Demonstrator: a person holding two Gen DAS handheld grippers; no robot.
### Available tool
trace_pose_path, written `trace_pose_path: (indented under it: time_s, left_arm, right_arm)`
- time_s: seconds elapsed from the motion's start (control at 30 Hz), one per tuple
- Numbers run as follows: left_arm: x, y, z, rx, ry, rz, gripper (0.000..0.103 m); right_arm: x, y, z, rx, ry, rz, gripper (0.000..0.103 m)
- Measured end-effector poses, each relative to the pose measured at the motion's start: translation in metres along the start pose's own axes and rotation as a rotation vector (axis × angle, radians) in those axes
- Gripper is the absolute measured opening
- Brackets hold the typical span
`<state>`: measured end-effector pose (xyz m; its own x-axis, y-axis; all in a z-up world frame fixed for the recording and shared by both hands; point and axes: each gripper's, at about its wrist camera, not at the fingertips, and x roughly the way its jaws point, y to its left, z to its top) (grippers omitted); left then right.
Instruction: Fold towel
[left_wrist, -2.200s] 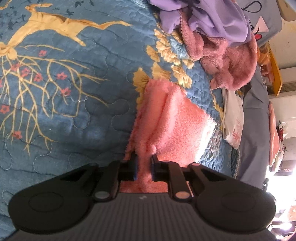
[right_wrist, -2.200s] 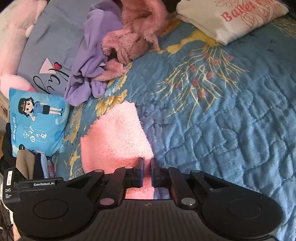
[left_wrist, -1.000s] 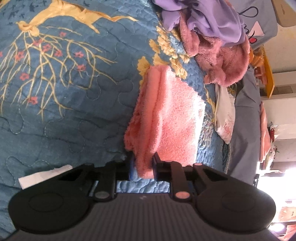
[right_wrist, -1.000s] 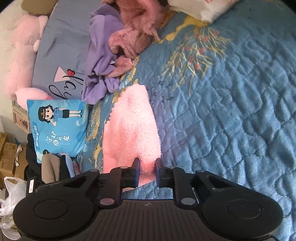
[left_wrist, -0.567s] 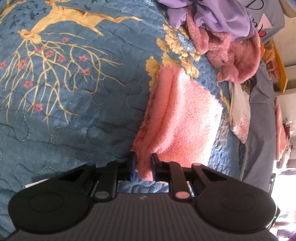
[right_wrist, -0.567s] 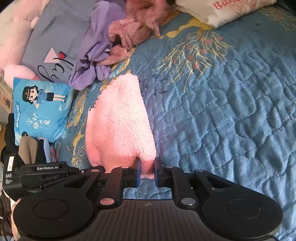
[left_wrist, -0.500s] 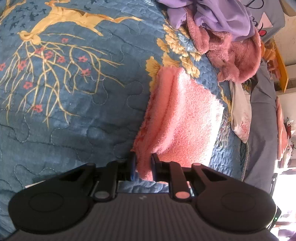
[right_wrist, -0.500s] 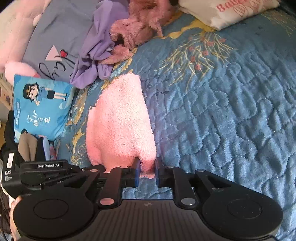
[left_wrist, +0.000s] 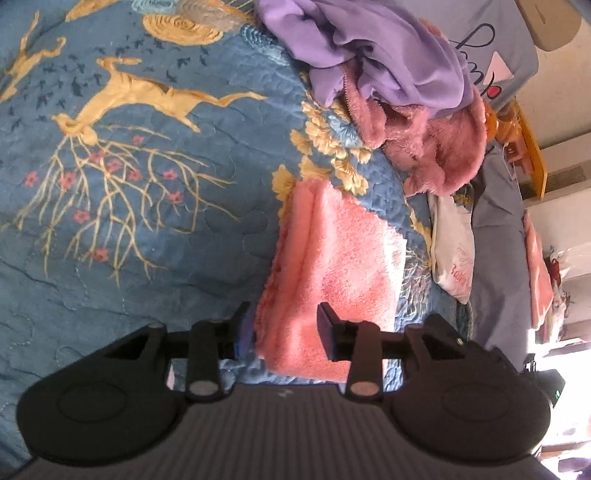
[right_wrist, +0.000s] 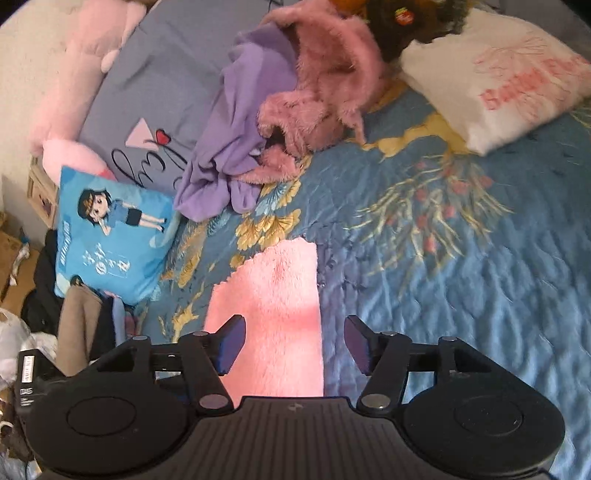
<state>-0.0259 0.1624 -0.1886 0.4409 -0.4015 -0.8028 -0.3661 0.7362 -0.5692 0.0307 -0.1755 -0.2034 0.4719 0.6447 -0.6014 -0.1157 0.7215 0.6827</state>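
Pink fluffy terry towel (left_wrist: 332, 266) lies folded on my blue quilted bedspread (left_wrist: 147, 229) with its gold deer and branch pattern, near the bed's edge and just below a heap made of a purple garment (left_wrist: 376, 48) and a dusty-pink furry garment (left_wrist: 436, 155). My left gripper (left_wrist: 284, 328) hangs over the towel's near end with its jaws opening; the layered fold edge sits between the fingers, and the pads no longer press on it. My right gripper (right_wrist: 293, 343) is spread wider, jaws also opening, with the towel's other near end lying flat between the fingers, untouched by either pad. In the right wrist view a white printed pillow (right_wrist: 495, 88) rests at the far side of the bedspread, and a bright blue cartoon cushion (right_wrist: 110, 229) leans at the bed's left edge.
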Motion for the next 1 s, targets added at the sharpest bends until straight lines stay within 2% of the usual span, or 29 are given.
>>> trace_pose_path:
  time_s: [0.17,0.4,0.53,0.7,0.87,0.9,0.97,1.0]
  left_arm:
    - [0.002,0.001,-0.001,0.011,0.01,-0.007,0.041]
    - [0.023,0.003,0.005,-0.008,0.041,-0.007,0.041]
    - [0.033,0.005,0.012,-0.039,0.052,-0.053,0.041]
    - [0.05,0.013,0.023,-0.12,0.079,-0.154,0.041]
    - [0.057,0.014,0.027,-0.146,0.093,-0.223,0.042]
    - [0.057,0.013,0.027,-0.143,0.092,-0.226,0.041]
    - [0.058,0.011,0.027,-0.136,0.086,-0.224,0.036]
    - [0.058,0.01,0.027,-0.133,0.082,-0.218,0.023]
  right_arm:
    - [0.035,0.0,-0.001,-0.003,0.064,0.027,0.06]
    - [0.045,-0.012,-0.003,0.085,0.052,0.107,0.061]
    - [0.047,-0.018,0.002,0.11,0.065,0.142,0.061]
    - [0.047,-0.017,0.001,0.107,0.065,0.151,0.062]
    - [0.047,-0.02,0.001,0.115,0.061,0.154,0.06]
    - [0.047,-0.02,0.0,0.115,0.059,0.15,0.058]
    - [0.048,-0.02,0.0,0.118,0.06,0.121,0.028]
    - [0.049,-0.021,0.0,0.125,0.061,0.109,0.028]
